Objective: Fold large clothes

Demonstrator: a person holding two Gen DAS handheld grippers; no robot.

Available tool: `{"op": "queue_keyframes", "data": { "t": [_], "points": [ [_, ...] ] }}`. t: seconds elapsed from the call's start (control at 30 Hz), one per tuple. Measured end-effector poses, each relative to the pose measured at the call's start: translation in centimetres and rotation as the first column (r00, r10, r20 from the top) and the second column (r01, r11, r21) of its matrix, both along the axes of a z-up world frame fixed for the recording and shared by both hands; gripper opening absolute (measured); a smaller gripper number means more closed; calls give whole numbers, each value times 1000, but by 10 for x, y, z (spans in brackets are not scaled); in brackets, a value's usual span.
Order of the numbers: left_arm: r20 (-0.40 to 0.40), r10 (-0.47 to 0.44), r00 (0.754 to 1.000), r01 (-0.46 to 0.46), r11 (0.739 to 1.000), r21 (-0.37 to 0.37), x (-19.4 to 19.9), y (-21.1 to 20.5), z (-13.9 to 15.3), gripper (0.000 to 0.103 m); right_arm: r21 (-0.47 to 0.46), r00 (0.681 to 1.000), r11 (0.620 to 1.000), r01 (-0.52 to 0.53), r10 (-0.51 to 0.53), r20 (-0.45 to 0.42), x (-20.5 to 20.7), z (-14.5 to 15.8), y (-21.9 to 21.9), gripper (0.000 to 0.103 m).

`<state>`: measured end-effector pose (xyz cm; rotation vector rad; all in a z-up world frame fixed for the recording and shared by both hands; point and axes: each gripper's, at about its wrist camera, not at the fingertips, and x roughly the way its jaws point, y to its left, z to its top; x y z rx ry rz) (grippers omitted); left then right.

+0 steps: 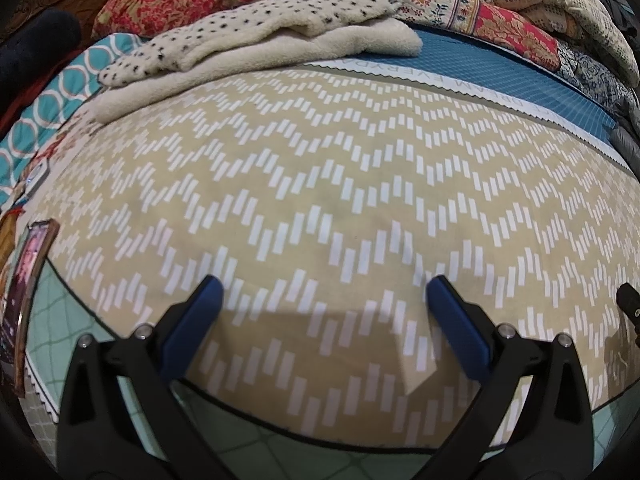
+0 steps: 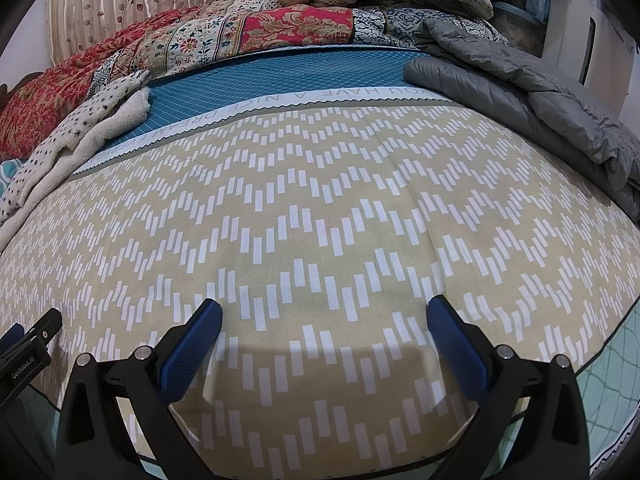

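A large beige cloth (image 1: 320, 184) with white zigzag dashes lies spread flat on the bed and fills both views (image 2: 320, 220). Its dark-trimmed near edge runs just below the fingers. My left gripper (image 1: 322, 284) hovers over the near part of the cloth. Its blue pads (image 1: 200, 320) stand wide apart, open, with nothing between them. My right gripper (image 2: 322, 306) is beside it over the same cloth, also open and empty. The black tip of the right gripper shows at the edge of the left wrist view, and part of the left gripper's body at the edge of the right wrist view.
A cream spotted fleece garment (image 1: 256, 36) lies at the far left. Red floral quilts (image 2: 200, 40) are piled at the back. A grey puffer jacket (image 2: 540, 100) lies at the right. A blue sheet (image 2: 280, 76) and a mint sheet (image 1: 68, 320) lie under the cloth. A phone (image 1: 28, 280) rests at the left edge.
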<state>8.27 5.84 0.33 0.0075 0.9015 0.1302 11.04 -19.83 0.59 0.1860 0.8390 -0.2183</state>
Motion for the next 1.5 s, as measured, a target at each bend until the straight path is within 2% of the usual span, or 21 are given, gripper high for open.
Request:
{"op": "queue_keyframes", "data": {
  "t": [0.2,0.3,0.4,1.5],
  "points": [
    [-2,-12,1000,12,999,-31,1,5,1,99,1,1000,1000,0,0,1,0,0,0,14],
    [-40,-73,997,74,997,-1,-3,0,2,99,0,1000,1000,0,0,0,0,0,0,14],
    [-22,-104,994,103,994,-19,-12,3,2,99,1,1000,1000,0,0,1,0,0,0,14],
    [-17,-105,994,105,995,-4,-12,-3,-2,99,1,1000,1000,0,0,1,0,0,0,14]
  ]
}}
